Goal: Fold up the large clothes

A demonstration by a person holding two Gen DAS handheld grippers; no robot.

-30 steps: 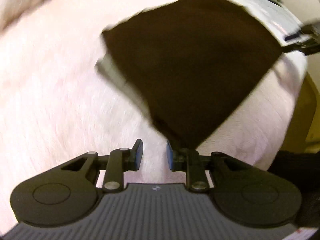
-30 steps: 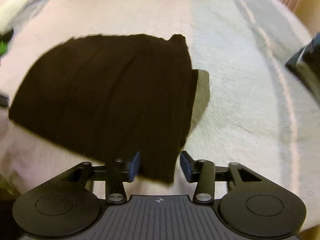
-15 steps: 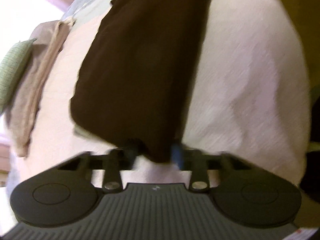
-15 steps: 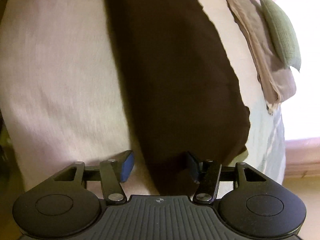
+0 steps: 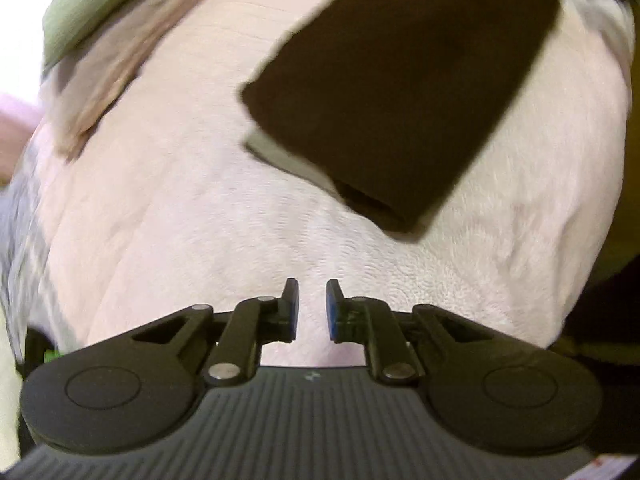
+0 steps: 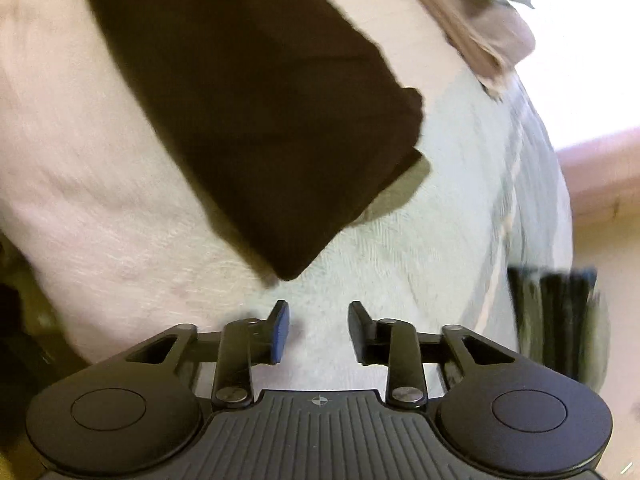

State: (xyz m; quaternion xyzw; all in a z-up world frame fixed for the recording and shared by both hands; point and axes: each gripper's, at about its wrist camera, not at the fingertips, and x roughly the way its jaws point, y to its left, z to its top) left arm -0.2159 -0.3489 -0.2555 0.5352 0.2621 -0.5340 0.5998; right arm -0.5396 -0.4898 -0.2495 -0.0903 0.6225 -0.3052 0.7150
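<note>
A dark brown garment lies folded into a thick rectangle on the pink blanket of a bed. A pale lining edge peeks out under its near side. My left gripper hovers short of the garment's near corner, jaws closing to a narrow gap with nothing between them. In the right wrist view the same garment points one corner toward me. My right gripper sits just below that corner, jaws opening and empty.
A folded beige cloth and a green pillow lie at the bed's far side, the beige cloth showing again in the right wrist view. A pale green sheet covers the bed beside the blanket. A dark blurred object stands at the right.
Half a second ago both grippers had the garment's edge between their jaws. Now the garment lies folded on the bed and both grippers have drawn back, clear of it.
</note>
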